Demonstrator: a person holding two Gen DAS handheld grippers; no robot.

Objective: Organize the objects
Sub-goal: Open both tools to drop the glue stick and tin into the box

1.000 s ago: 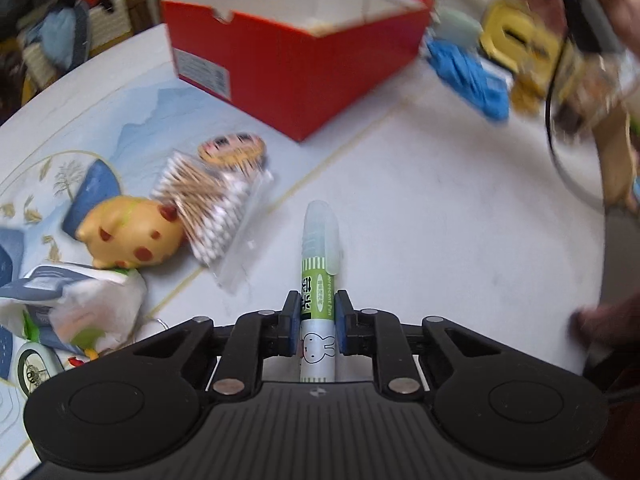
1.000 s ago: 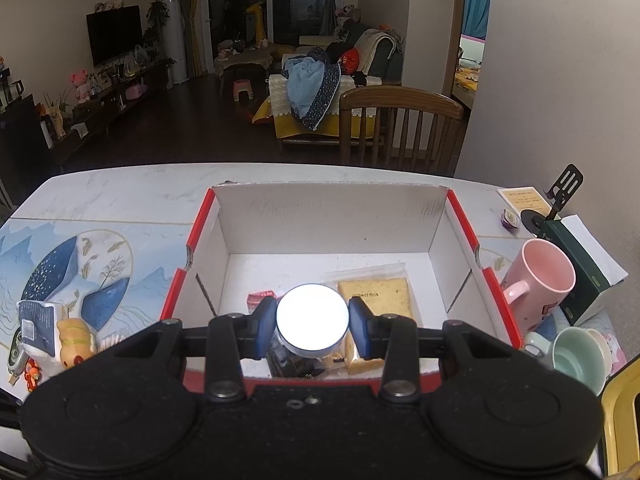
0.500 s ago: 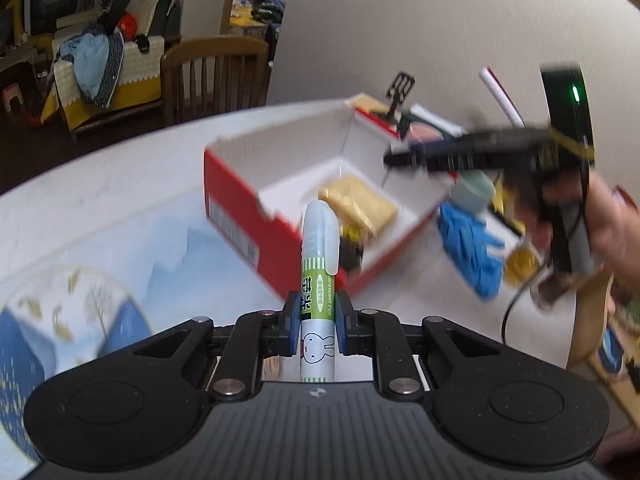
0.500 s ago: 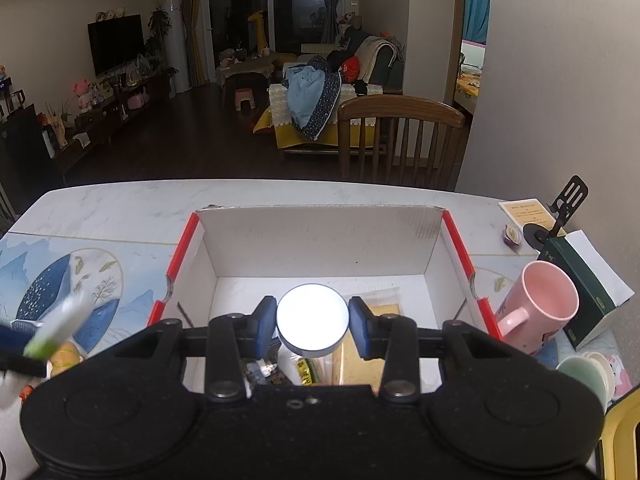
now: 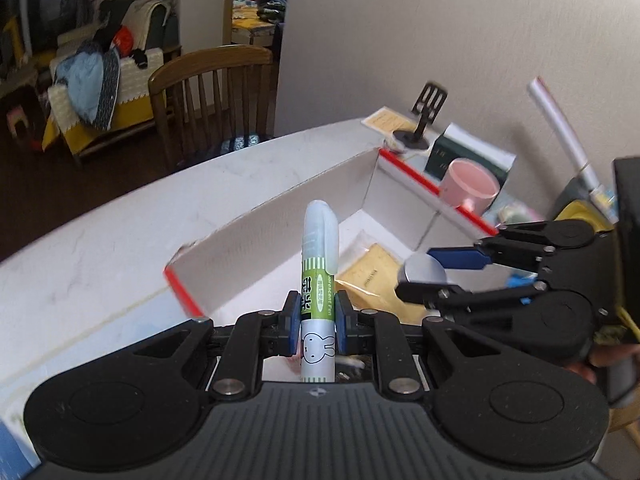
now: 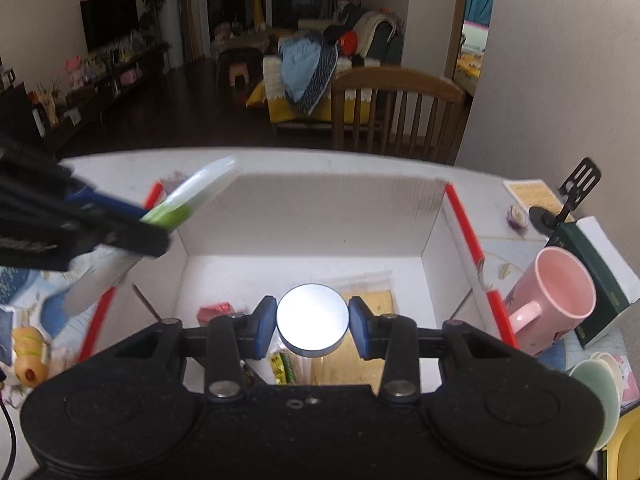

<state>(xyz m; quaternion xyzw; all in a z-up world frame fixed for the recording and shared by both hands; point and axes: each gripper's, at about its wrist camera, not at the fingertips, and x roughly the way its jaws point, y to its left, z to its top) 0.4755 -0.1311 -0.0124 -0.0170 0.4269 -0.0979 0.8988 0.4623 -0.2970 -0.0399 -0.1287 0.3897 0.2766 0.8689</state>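
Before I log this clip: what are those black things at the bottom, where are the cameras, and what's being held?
There is no robot. A person holds a hand-operated claw in each hand, with a camera looking along its fingers. The left claw grips a green-and-white pen. The right claw grips a round silver-lidded jar. Both are over an open red box on the white table; a tan packet lies inside. A pink mug stands beside the box.

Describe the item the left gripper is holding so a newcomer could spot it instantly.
Start at the red-edged cardboard box on the white table. Just over its near edge, the left gripper clamps an upright fluorescent pen. Nothing nearby shares its green label, translucent cap and rabbit drawing.
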